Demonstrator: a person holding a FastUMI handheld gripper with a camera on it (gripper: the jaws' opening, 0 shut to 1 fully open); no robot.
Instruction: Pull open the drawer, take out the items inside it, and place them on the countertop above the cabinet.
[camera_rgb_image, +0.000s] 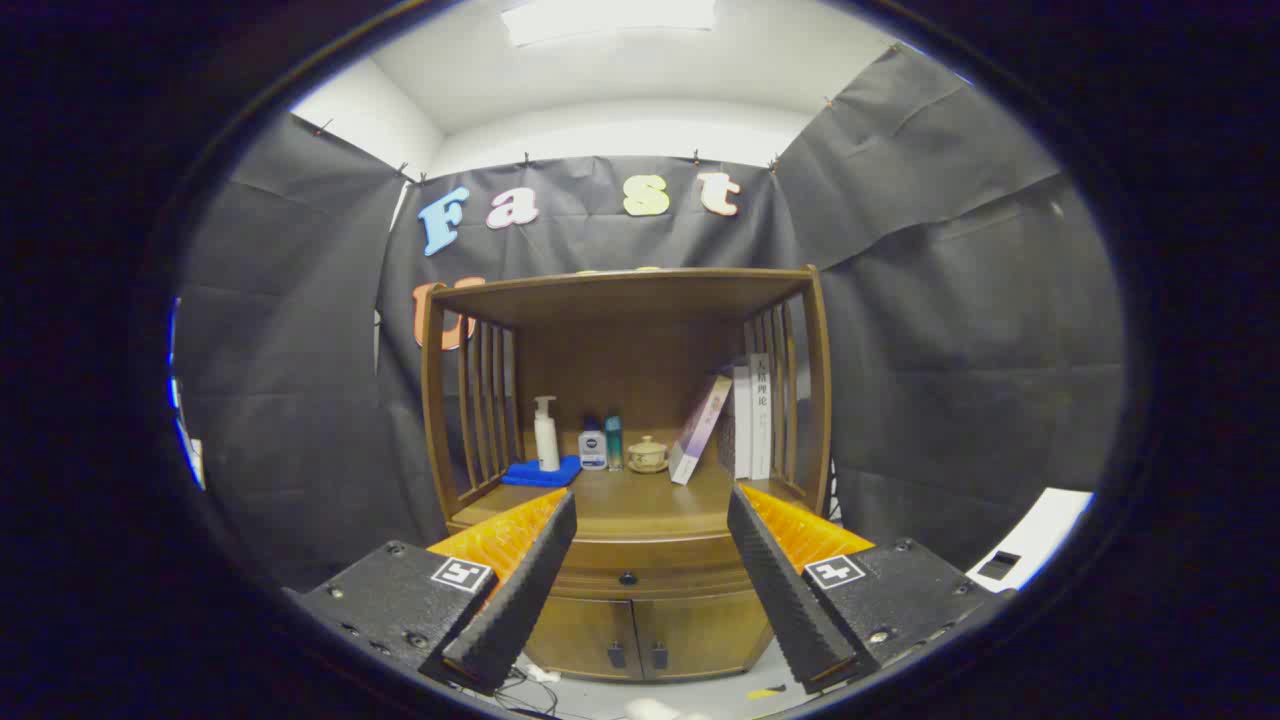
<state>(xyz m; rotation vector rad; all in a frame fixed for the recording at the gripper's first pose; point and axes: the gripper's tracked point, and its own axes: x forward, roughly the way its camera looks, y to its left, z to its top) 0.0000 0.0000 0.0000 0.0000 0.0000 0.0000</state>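
Approach step: gripper (650, 545) jaws spread wide, holding nothing; drawer (640, 580) closed, well ahead between the fingers; next, advance and close on its knob (627, 578).

The gripper (650, 520) hangs before the cabinet (628, 590), its 2 fingers spread wide with nothing between them. Beyond and between the fingers lies the shut drawer (650, 580), its knob (627, 578) in the middle. Under the drawer are 2 doors (640, 635). Above the drawer is the countertop (640, 505), under a shelf top (625, 295). Far left on the countertop a cloth (540, 473) bears a pump bottle (546, 433). Right of it stand 2 small bottles (602, 445), then a lidded pot (647, 455). Farther right a book (700, 428) leans against upright books (752, 415).
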